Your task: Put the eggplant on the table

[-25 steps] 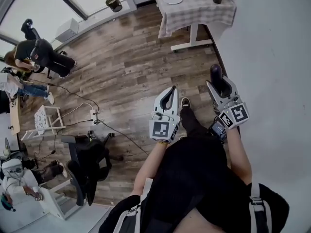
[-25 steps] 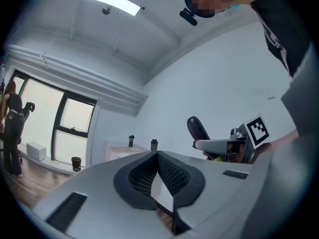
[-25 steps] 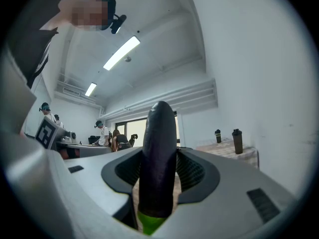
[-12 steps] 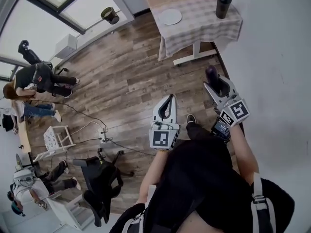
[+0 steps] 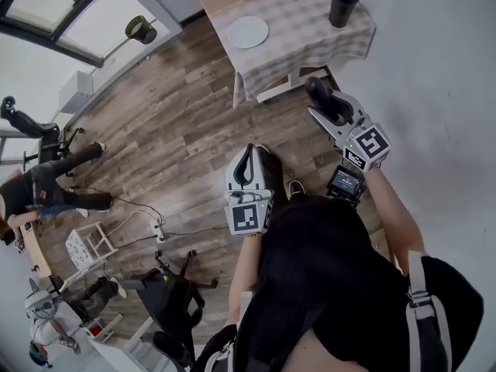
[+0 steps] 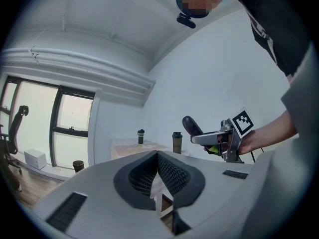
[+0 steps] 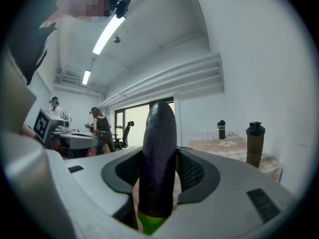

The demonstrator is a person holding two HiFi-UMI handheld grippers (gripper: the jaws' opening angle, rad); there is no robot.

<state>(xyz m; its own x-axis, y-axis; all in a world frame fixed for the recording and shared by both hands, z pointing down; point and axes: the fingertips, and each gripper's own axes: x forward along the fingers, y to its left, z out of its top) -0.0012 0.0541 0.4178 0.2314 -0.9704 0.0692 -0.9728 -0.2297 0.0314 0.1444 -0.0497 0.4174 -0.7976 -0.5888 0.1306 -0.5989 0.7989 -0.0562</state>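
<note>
The right gripper [image 5: 327,108] grips the eggplant [image 7: 158,153] firmly between its jaws. The eggplant is long, smooth and glossy, dark purple. Its green stem end sits low in the gripper and its rounded tip reaches past the jaws. It is in the air above the wooden floor [image 5: 178,122], near the front edge of the table [image 5: 302,36]. The left gripper [image 5: 246,163] is empty, with its jaws closed together.

Eggplant [image 7: 158,153] dk purple, green stem; tablecloth [image 5: 302,22] beige check; floor [image 5: 178,130] brown wood-grain; bottle [image 5: 342,5] blk.
</note>
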